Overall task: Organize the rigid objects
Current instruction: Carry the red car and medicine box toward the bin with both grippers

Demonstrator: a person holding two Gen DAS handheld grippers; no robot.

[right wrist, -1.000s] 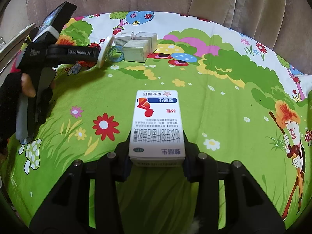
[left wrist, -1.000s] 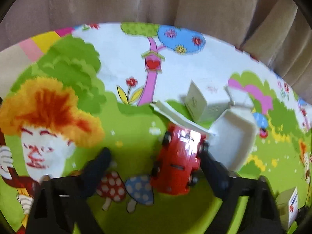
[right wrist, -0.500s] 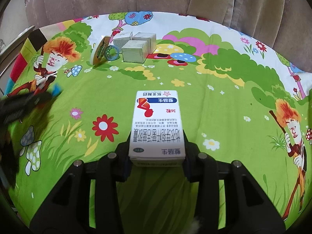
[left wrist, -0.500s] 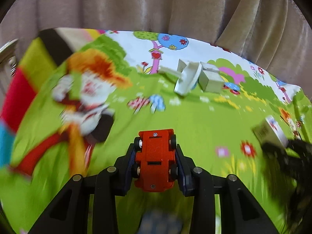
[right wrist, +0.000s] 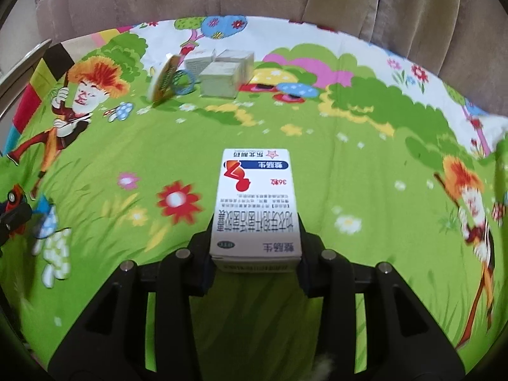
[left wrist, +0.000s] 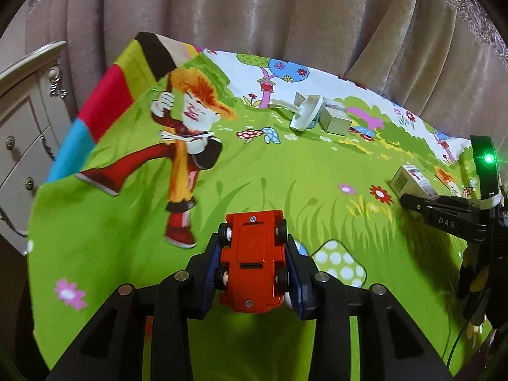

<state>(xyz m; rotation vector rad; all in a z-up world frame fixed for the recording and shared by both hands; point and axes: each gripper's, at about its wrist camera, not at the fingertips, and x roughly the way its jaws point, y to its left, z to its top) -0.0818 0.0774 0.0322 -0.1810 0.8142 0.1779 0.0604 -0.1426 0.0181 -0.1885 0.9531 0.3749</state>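
Both tongs are loaded, so the sorting looks to be mid-way rather than near its end. The left tongs (left wrist: 255, 273) are clamped on a red toy car (left wrist: 254, 262), held belly-up with its wheels against the blue pads, lifted over the green part of the cartoon cloth (left wrist: 95, 238) that covers the surface. The right tongs (right wrist: 254, 247) are clamped on a white medicine box (right wrist: 255, 203), flat side up, its printed face pointing away from the camera; the box is also visible at the right edge of the left view, held clear of the cloth. At the far side of the cloth a small cluster is gathered — several pale cardboard boxes (right wrist: 222, 74) touching one another, a white dish (left wrist: 306, 112) leaning on edge against them, and a blue ring (right wrist: 184, 82) just beside the dish. That group reads as the part already tidied. What is left, by my judgement, is to carry the car and the medicine box to their places — probably near that cluster — and set them down.
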